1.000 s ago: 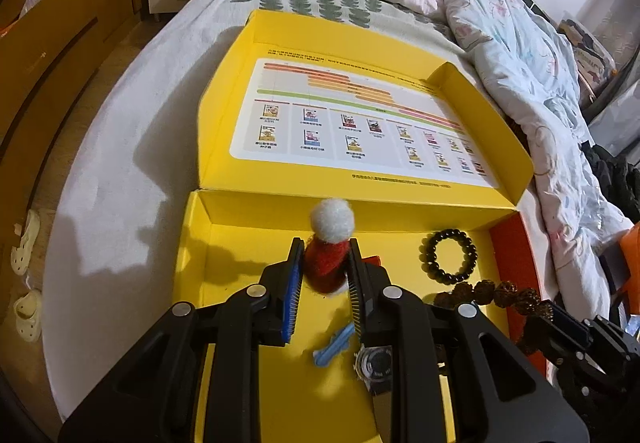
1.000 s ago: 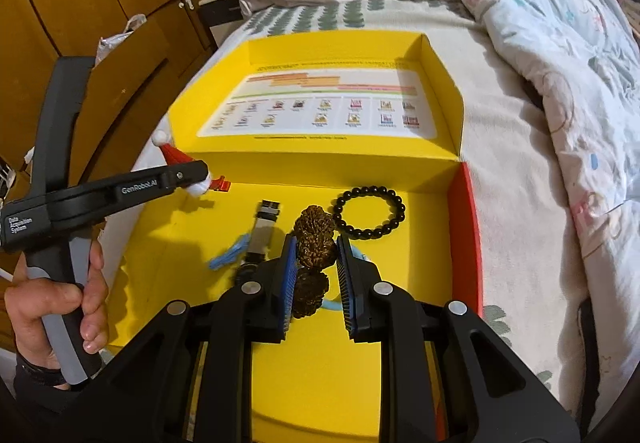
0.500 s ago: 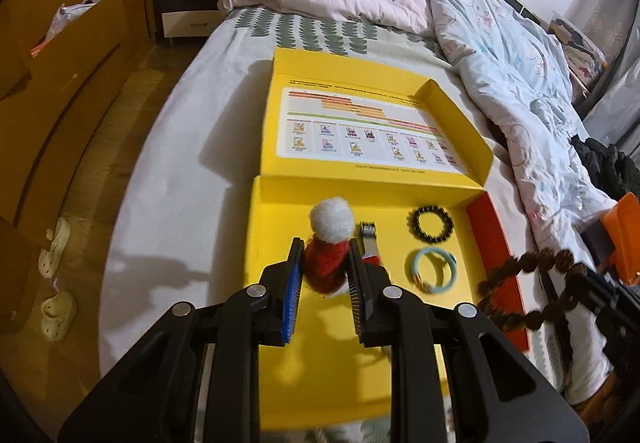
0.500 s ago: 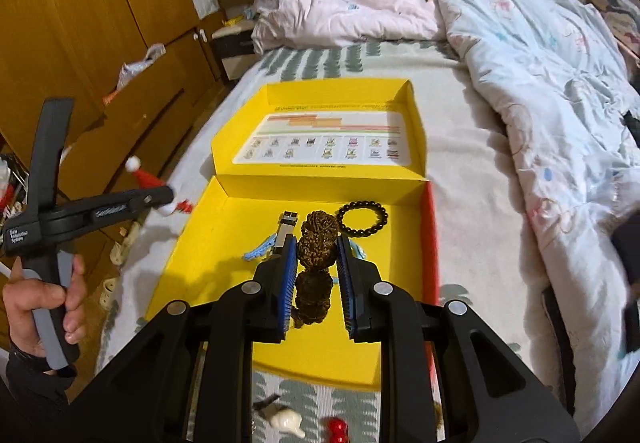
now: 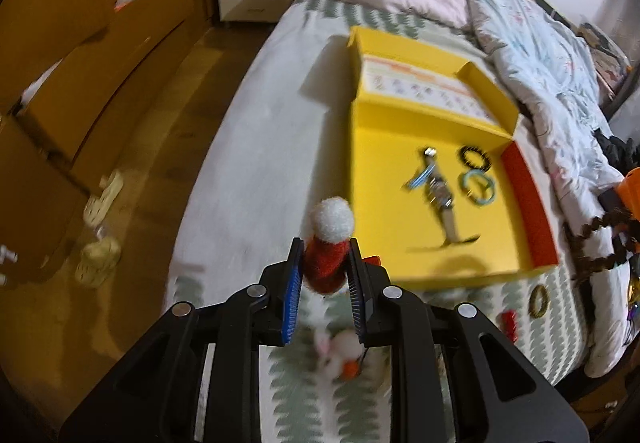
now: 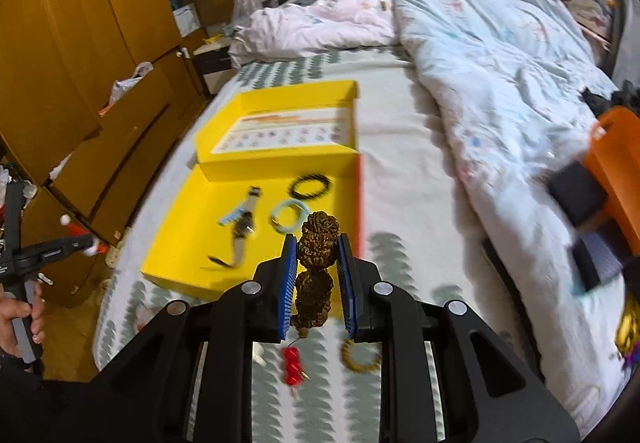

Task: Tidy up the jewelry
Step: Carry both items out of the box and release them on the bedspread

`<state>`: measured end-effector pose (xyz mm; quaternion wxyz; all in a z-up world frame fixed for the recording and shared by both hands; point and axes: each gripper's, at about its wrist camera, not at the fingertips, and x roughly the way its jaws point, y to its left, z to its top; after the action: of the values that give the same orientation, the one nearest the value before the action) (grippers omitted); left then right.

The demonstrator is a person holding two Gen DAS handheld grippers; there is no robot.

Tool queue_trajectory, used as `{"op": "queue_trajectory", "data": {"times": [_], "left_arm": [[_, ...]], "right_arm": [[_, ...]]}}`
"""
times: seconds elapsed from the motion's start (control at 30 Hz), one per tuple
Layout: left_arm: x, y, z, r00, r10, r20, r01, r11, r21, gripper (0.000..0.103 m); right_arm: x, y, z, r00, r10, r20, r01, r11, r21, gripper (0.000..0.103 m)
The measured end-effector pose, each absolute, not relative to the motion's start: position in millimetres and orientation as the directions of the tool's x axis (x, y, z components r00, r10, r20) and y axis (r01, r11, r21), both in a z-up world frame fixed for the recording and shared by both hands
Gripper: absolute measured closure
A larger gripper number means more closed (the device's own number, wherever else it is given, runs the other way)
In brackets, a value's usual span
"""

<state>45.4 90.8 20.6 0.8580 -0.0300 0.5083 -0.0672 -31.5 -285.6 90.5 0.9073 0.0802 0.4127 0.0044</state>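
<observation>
Left claw (image 5: 323, 279) clamps Santa hat (image 5: 326, 257), pompom pointing far. Right claw (image 6: 318, 279) grips bead strand (image 6: 316, 263), long axis near-far.

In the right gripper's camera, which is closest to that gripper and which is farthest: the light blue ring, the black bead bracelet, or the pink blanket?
Seen from the right gripper, which grips a brown knobbly bead string:
1. Light blue ring, in the yellow box, just ahead and slightly left.
2. Black bead bracelet, farther back in the box, by its rear wall.
3. Pink blanket, bunched at the bed's far end.
</observation>
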Motion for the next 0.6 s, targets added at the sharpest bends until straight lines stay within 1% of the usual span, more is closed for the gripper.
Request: {"op": "queue_trajectory", "data": {"times": [0.17,0.27,0.37,0.53,0.6], "left_arm": [[22.5,99.5,7.9,0.480,-0.084,-0.873,0.045,0.996,-0.070,0.081],[23.7,103.1,-6.3,0.454,-0.080,-0.888,0.035,0.997,-0.072,0.081],[28.5,105.9,-26.9,0.416,-0.050,-0.908,0.016,0.999,-0.047,0.081],[36.3,106.8,-54.4,0.328,-0.078,-0.942,-0.006,0.996,-0.084,0.081],[36.9,103.3,-60.4,0.314,-0.071,-0.947,0.001,0.997,-0.075,0.081]], "right_arm": [[-58.3,-318.8,73.0,0.631,0.028,-0.776,0.114,0.985,0.129,0.082],[-62.5,-333.6,58.7,0.607,0.014,-0.794,0.139,0.983,0.123,0.082],[-59.2,-345.8,42.5,0.580,0.016,-0.814,0.157,0.979,0.132,0.082],[-43.9,-361.6,21.2,0.546,0.057,-0.836,0.180,0.966,0.183,0.082],[-36.0,-364.6,12.9,0.529,0.050,-0.847,0.193,0.965,0.178,0.082]]}}
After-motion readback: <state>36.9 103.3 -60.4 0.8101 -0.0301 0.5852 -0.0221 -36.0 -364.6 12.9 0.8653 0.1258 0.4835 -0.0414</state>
